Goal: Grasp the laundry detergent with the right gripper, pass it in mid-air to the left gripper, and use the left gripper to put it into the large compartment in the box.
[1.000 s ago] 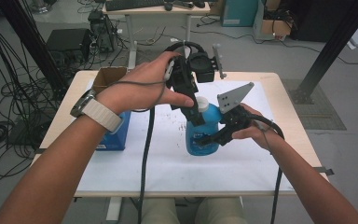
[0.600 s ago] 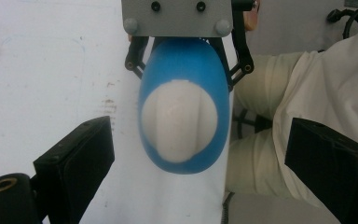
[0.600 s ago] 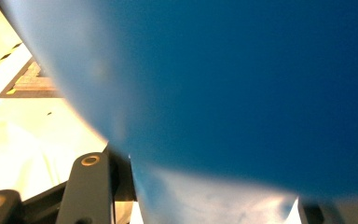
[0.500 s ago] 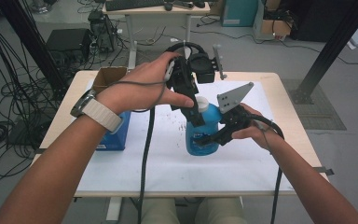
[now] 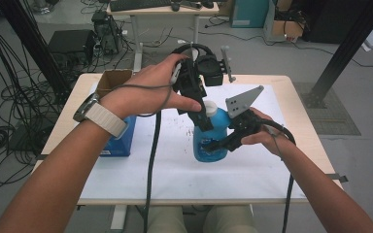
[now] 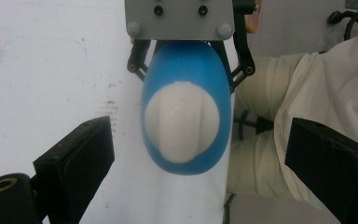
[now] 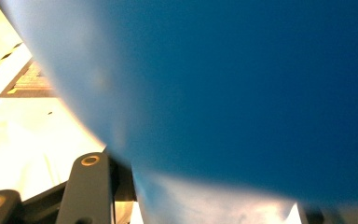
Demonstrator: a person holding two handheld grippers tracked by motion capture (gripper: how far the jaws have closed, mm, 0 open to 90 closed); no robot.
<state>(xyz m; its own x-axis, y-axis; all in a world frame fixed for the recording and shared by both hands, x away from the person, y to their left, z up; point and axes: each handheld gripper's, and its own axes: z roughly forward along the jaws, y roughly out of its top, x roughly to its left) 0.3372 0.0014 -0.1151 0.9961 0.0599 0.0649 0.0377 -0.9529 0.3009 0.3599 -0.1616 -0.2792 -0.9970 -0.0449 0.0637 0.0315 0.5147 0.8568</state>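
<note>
Looking down, left tool (image 6: pixel 200 154) straddles bottle's (image 6: pixel 186 84) white cap (image 6: pixel 182 122).

My table (image 5: pixel 68 127) has a pale wooden top, and a big white sheet of paper (image 5: pixel 175 170) is spread over most of it — only a strip of wood shows along the left and right edges. On the paper, about the middle, stands my blue bottle (image 5: pixel 209 143) with its white cap (image 5: pixel 209 107), upright; seen from above in the left gripper view, the bottle (image 6: pixel 186 93) sits near the paper's edge. Small dark specks (image 5: pixel 187 119) are scattered on the sheet just left of the bottle. At the left a blue box (image 5: pixel 121 141) lies on the table, and behind it — at the far left corner — an open cardboard box (image 5: pixel 111 80).
</note>
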